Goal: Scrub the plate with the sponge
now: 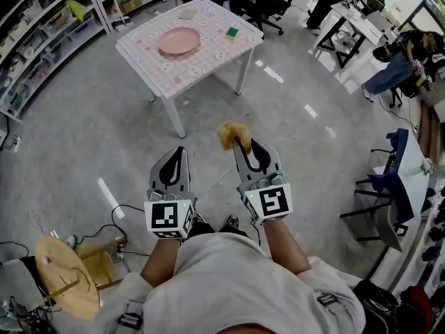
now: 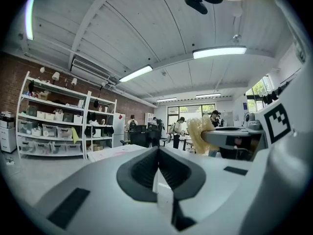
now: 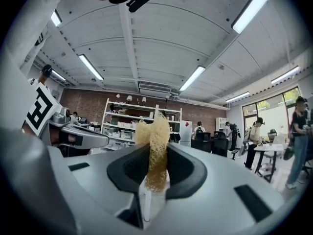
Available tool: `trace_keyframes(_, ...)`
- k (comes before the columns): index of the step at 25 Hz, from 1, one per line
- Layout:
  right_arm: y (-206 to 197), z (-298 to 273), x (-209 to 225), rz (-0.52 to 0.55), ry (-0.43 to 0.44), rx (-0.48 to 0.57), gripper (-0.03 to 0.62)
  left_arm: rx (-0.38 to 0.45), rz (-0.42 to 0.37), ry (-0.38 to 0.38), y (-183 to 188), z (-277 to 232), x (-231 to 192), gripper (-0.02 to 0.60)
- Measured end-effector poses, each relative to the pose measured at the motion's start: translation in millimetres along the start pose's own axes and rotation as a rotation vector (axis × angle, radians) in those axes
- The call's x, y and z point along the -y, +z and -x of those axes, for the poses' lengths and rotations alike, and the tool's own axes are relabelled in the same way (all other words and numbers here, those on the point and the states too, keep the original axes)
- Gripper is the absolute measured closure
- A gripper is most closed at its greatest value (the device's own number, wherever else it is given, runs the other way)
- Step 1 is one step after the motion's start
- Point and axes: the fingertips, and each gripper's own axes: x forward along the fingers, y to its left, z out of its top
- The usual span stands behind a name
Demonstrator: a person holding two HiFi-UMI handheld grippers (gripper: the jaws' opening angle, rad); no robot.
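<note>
A pink plate [image 1: 179, 41] lies on a white table [image 1: 208, 60] with a pink patterned top, far ahead of me across the floor. A small green sponge [image 1: 231, 31] lies to the right of the plate. My right gripper [image 1: 242, 143] is shut on a tan, fibrous scrub sponge [image 1: 229, 135], which sticks out past the jaws in the right gripper view [image 3: 155, 141]. My left gripper [image 1: 178, 151] is shut with nothing between its jaws [image 2: 158, 153]. Both grippers are held side by side at waist height, well short of the table, pointing level into the room.
Storage shelves [image 1: 42, 40] line the left wall. Office chairs [image 1: 268, 5] and desks [image 1: 348, 26] stand behind and to the right of the table. A round wooden stool [image 1: 66, 277] and cables [image 1: 118, 218] lie on the floor at my left. People stand in the background.
</note>
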Motion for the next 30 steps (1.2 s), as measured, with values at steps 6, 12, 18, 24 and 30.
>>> trace_keyframes(6, -4.7, -21.8, -23.5, 0.003, -0.015, -0.02, 0.513, -0.003, -0.003, -0.019, -1.0, -1.3, -32.5, 0.549)
trace_keyframes(12, -11.0, -41.4, -40.4, 0.002, -0.019, -0.033, 0.513, -0.013, 0.012, -0.028, -9.0, -8.0, -60.9, 0.522)
trace_keyframes(18, -22.1, -70.4, -23.8, 0.009, -0.01, -0.057, 0.513, -0.034, 0.031, -0.015, -18.3, -38.1, -75.9, 0.522)
trace_keyframes(24, -29.5, -137.2, 18.6, 0.003, 0.026, -0.019, 0.513, -0.023, 0.01, 0.033, -11.3, -106.9, -100.4, 0.522)
trace_keyframes(30, -22.1, -205.6, 74.5, 0.014, 0.067, 0.018, 0.513, -0.006, -0.002, 0.082, 12.5, -187.6, -120.2, 0.522)
